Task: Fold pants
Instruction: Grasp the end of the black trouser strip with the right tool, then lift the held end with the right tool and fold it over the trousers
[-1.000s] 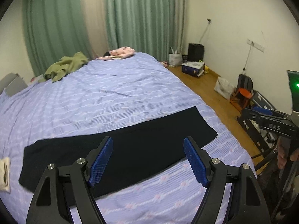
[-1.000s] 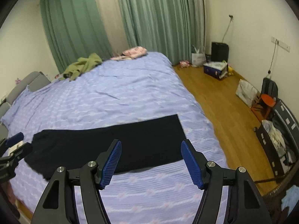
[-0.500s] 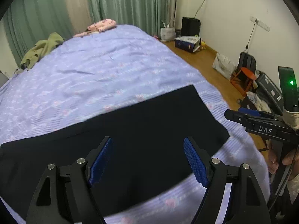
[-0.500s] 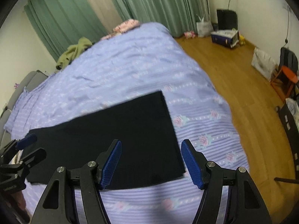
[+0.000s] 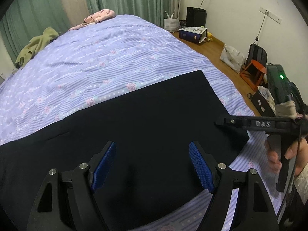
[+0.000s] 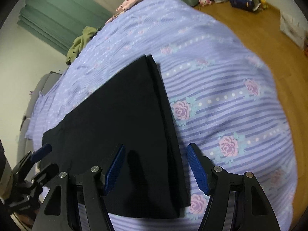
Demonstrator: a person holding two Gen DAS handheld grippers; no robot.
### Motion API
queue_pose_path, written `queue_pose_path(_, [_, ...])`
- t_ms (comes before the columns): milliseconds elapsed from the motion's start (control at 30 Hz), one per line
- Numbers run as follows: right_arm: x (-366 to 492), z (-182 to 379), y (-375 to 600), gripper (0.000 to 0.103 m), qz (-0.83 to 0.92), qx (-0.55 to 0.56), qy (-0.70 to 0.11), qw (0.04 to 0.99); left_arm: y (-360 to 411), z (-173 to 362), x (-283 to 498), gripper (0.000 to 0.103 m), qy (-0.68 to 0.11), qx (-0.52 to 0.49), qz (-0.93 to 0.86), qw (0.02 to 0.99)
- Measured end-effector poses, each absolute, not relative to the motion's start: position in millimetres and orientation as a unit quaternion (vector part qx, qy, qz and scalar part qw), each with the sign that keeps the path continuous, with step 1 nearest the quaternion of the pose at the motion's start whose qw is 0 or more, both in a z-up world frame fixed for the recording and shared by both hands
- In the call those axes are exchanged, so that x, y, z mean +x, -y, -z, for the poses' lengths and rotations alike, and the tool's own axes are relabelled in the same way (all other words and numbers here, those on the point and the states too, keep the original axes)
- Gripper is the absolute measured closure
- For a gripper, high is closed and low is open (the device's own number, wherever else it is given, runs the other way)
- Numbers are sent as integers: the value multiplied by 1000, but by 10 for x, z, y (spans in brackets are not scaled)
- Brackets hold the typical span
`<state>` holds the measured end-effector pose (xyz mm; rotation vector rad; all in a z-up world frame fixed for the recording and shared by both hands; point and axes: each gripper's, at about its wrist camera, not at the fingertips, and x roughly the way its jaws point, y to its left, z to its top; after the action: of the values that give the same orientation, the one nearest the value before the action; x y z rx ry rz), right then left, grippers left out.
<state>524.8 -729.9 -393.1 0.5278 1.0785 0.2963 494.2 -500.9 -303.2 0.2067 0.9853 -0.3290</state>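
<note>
- Left tongs [image 5: 152, 165]: jaws spread wide, nothing between the blue pads [image 5: 105, 165], poised over the near long edge of the black pants [image 5: 146, 119], no contact visible.
- Right tongs [image 6: 155, 170]: likewise released and empty, hovering over the near corner of the pants' right-hand end, one pad above the cloth, the other above the bedspread just past the end edge.
- Right hand [image 5: 288, 154] visible at the margin of the left view, wrapped around the handle of its tool.
- Pants: lying flat near the foot edge of the bed [image 5: 115, 57], close to the corner beside the wooden floor [image 5: 211, 48].
- Appear already doubled leg on leg: two layers show, slightly offset, at the right-hand end [image 6: 156, 77].
- Probably still to do: the crosswise folds bringing one end toward the other; no such fold visible yet, so judged early to midway.
- Long axis: parallel to the foot edge of the bed, running left to right across both views.
- Right end cut square, near the floor-side edge; left end out of the left view, so waistband versus hems cannot be told.
- Olive garment [image 5: 36, 44] and pink garment [image 5: 96, 17] far off near the head of the bed, well apart from the pants.
</note>
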Motion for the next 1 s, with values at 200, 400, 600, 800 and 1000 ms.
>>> queue_pose_path(200, [5174,3795,7231,37,-222,246,-499,800,4980,2998,4952,25,-462,100,162,866])
queue_pose_path(400, [5405,3987,7296,65,-172,273,-510,798,4980,3005,4965,25,-465,98,161,865])
queue_pose_path(600, [5290,3698,7188,95,-142,282,-496,809,4898,2945,4956,25,-464,85,159,868])
queue_pose_path(800, [5289,3482,7151,97,-60,219,-497,838,4772,2852,4955,25,-460,84,142,873])
queue_pose_path(1000, [5229,3156,6990,96,-21,198,-495,846,4405,2626,4878,25,-453,64,115,882])
